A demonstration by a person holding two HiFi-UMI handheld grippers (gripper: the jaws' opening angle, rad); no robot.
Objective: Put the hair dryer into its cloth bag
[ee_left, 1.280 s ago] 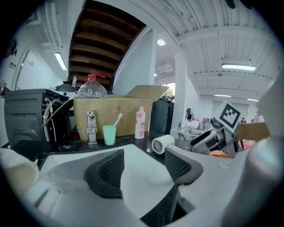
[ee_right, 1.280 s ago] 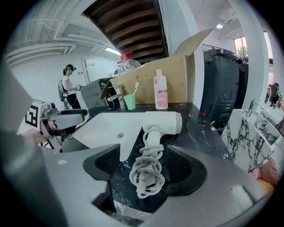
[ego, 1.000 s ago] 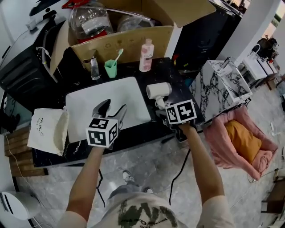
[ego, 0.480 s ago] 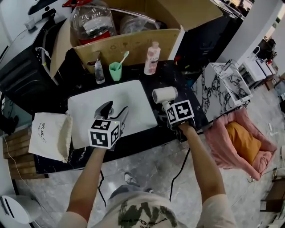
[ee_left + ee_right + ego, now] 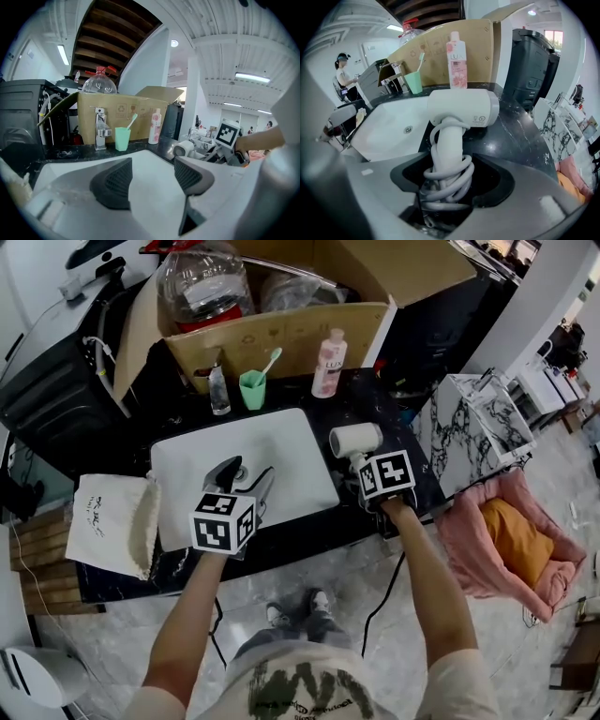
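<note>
- The hair dryer (image 5: 354,440) lies on the dark tabletop (image 5: 380,395), just right of the white sink (image 5: 239,460). Its barrel is turned crosswise and its handle points back toward the person.
- Its pale cord (image 5: 447,180) is wound in loops round the handle.
- The right claw (image 5: 367,474) points steeply down at the handle end of the hair dryer. In the right gripper view the cord-wrapped handle stands between the two jaws, with the barrel just beyond their tips.
- The right claw's jaws are wide apart and closing round the handle. The cord loops sit close against the right-hand jaw, while a dark gap shows on the other side, so no firm grip is seen.
- The left claw (image 5: 244,476) hovers over the near part of the sink, tilted a little downward. Its jaws are apart with nothing between them but the sink's white surface behind.
- The cloth bag (image 5: 112,524) lies at the left end of the tabletop with its mouth toward the sink. It is well apart from the hair dryer, with the sink and the left claw between them.
- Behind the sink stand a faucet (image 5: 218,390), a green cup (image 5: 251,390) holding a toothbrush, and a pink bottle (image 5: 329,365), all in front of a cardboard box (image 5: 281,334).
</note>
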